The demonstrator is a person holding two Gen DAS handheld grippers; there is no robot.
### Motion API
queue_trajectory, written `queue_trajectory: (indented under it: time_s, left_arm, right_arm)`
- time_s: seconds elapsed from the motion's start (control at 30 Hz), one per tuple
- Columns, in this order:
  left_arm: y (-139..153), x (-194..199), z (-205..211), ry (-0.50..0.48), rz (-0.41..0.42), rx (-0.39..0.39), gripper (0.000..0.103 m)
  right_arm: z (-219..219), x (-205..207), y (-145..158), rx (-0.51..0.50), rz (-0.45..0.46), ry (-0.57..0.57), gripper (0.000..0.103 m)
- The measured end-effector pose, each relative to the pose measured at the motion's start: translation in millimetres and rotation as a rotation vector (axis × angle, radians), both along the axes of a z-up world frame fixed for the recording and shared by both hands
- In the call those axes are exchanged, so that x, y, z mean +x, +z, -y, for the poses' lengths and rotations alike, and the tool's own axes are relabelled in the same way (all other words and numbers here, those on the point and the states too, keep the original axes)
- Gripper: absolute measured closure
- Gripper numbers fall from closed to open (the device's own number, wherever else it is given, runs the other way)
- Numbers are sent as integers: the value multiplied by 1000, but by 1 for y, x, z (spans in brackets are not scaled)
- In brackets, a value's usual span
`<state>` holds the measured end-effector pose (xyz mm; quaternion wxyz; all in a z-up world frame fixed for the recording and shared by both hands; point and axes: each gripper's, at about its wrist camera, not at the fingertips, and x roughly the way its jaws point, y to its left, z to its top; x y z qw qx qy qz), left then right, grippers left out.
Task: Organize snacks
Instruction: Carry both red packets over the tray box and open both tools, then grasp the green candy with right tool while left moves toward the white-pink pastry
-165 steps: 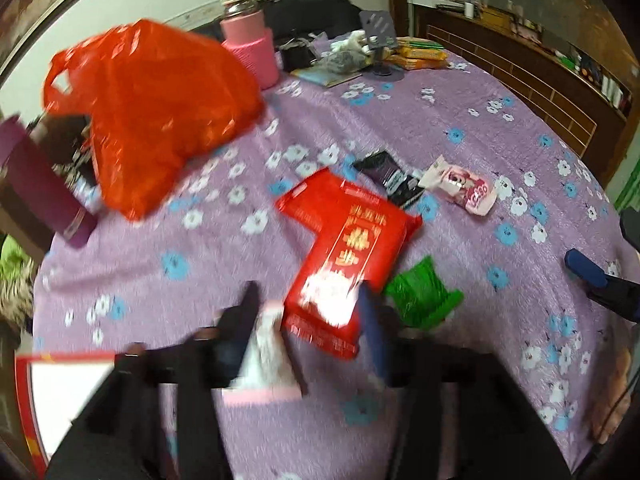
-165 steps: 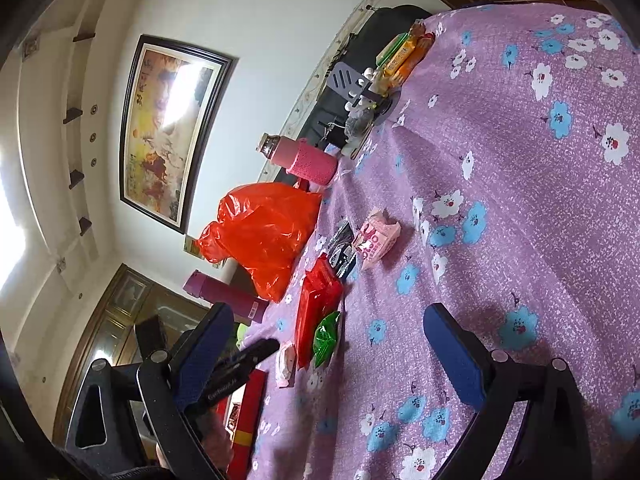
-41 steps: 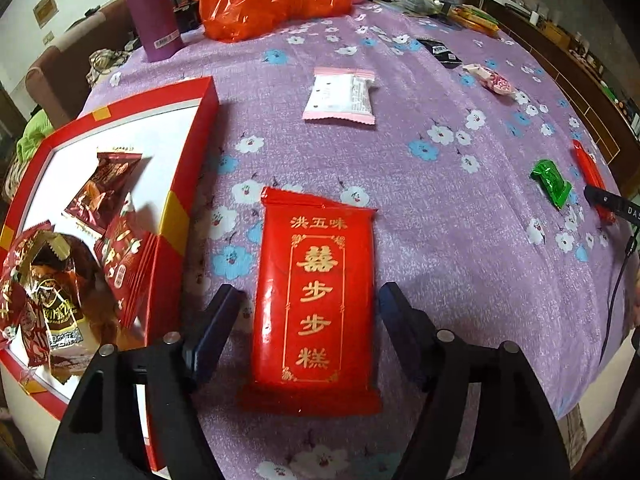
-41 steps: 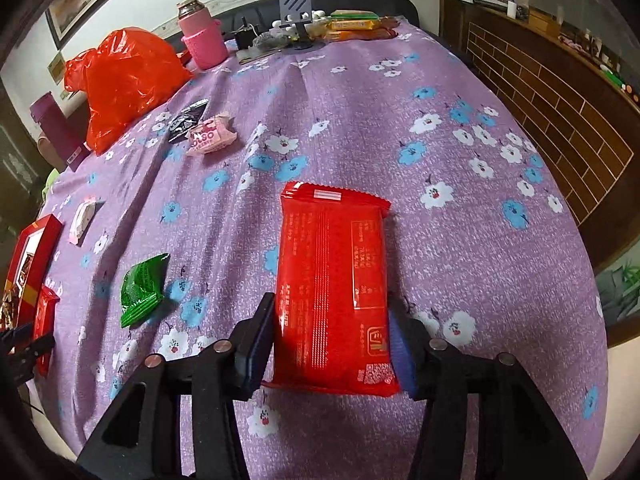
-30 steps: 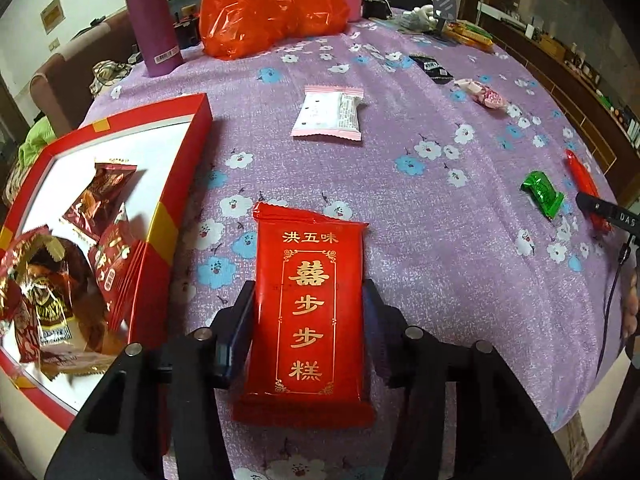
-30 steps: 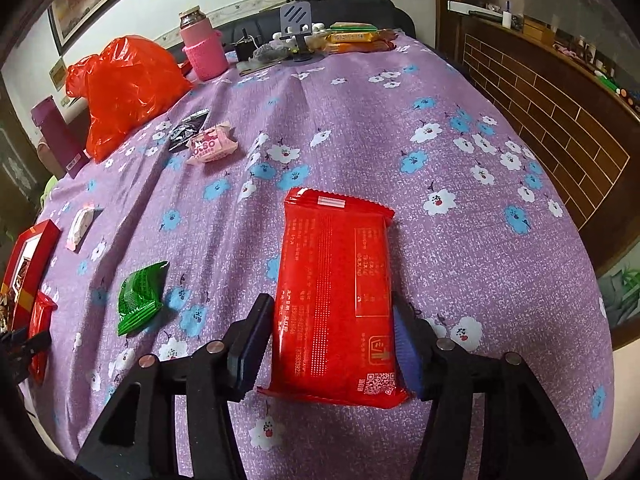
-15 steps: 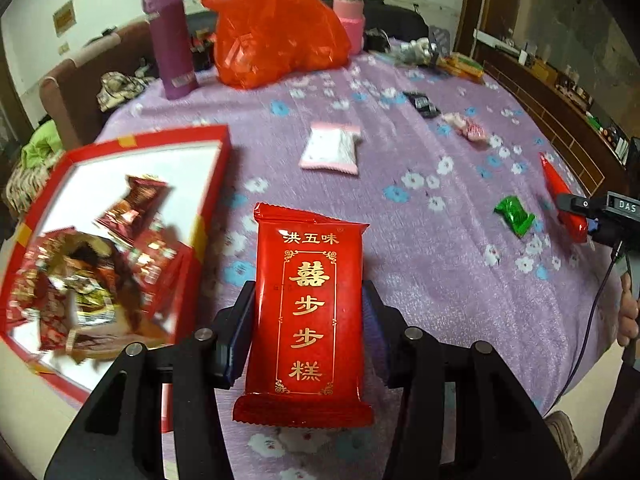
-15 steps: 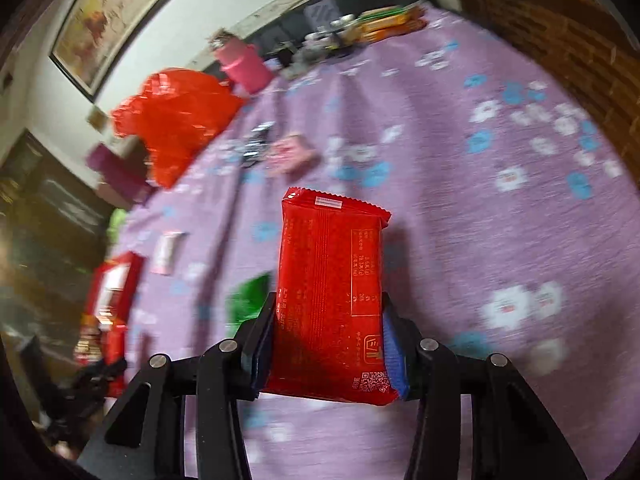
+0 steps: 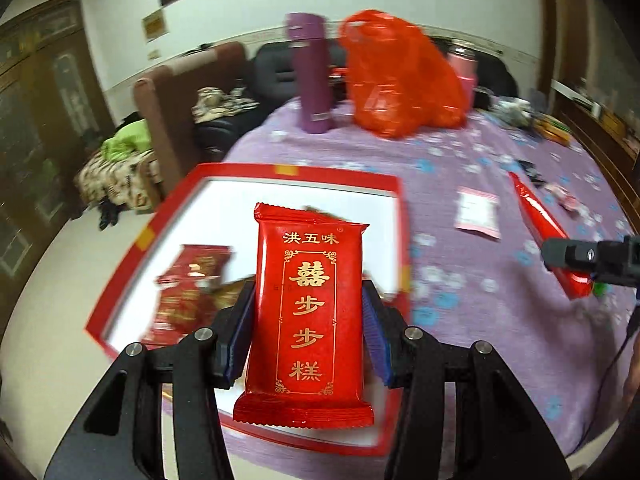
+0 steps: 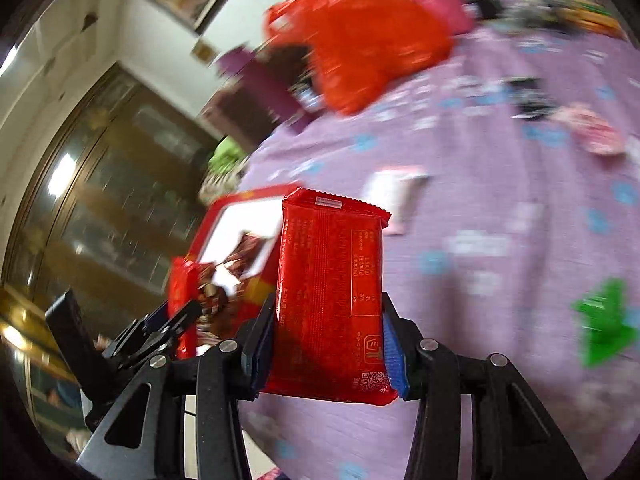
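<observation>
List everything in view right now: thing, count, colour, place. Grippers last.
red snack packs: 2, red, one in each gripper
gift box: 1, red rim with white inside, table's near-left edge, wrapped snacks in it
white-pink packet: 1, lying on cloth right of box
green packet: 1, cloth, right side
pink sweet pack: 1, farther back on cloth
black packet: 1, beside pink sweet pack
plastic bag: 1, orange-red, far side
purple flask: 1, left of bag
pink flask: 1, behind bag
tablecloth: 1, purple floral
left gripper: black, blue pads, shut on pack
right gripper: same, shut on pack
</observation>
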<state>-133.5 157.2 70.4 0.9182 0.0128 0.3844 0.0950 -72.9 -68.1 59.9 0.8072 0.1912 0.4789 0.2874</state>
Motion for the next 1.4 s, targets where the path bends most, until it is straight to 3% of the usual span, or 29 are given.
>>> queue_trajectory:
  time_s: [0.3,0.57,0.83,1.13,1.23,1.4]
  left_arm:
    - [-17,11,-42,107,11,45,55]
    - [-26,15,-63,153,4,50,55]
    - [-32,20,-71,203,-7,85,52]
    - [-14,8,-64,250,46,129,30]
    - [-1,-2,-56,246,81,132,22]
    - [16,-19,-17,134,143,144,20]
  right_arm:
    - [-114,4,2,-52,64,144,56]
    - [-161,7,-8,-75,58,189,56]
    - [-180,9,-16,-120,72,200,52]
    - [-147,0,12,-58,192,153,46]
    - [-116,-7,22,-64,245,110,45]
    - [-31,-19,30,-82,308,-33,40]
